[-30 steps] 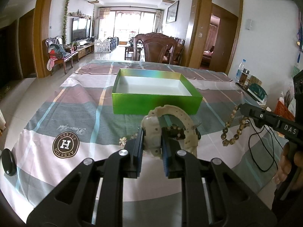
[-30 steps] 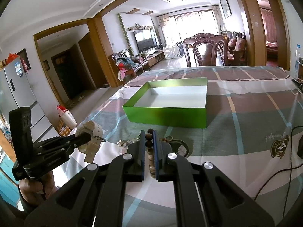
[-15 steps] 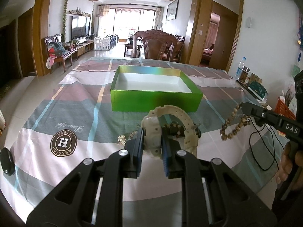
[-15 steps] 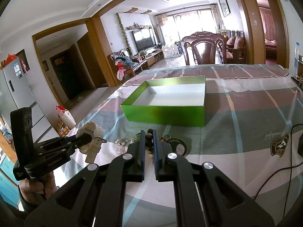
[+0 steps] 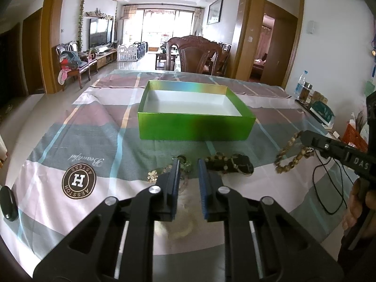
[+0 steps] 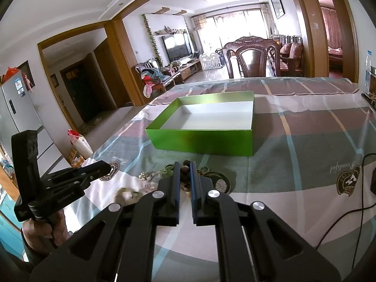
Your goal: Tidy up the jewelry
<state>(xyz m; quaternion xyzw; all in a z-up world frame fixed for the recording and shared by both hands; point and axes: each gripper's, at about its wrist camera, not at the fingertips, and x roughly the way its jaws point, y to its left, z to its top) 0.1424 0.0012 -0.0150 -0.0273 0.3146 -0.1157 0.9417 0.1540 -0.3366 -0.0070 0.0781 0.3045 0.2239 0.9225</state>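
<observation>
A green box (image 5: 195,127) with a white inside stands open on the table; it also shows in the right wrist view (image 6: 204,138). My left gripper (image 5: 189,164) is open and empty. A blurred cream watch (image 5: 178,221) lies or falls below its fingers, also blurred in the right wrist view (image 6: 127,193). My right gripper (image 6: 185,166) is shut on a brown bead bracelet (image 5: 291,155), held above the table right of the box. A dark watch (image 5: 235,164) and small sparkly pieces (image 5: 154,175) lie on the cloth before the box.
A checked cloth with round logos (image 5: 78,181) covers the table. A black oval object (image 5: 8,202) lies at the left edge. A black cable (image 5: 329,188) runs at the right. Bottles and boxes (image 5: 312,98) stand far right. A chair (image 5: 197,54) is behind the table.
My left gripper has opened and let go of the cream watch, which has dropped out of the jaws. The right gripper still holds the bead bracelet in about the same place.
</observation>
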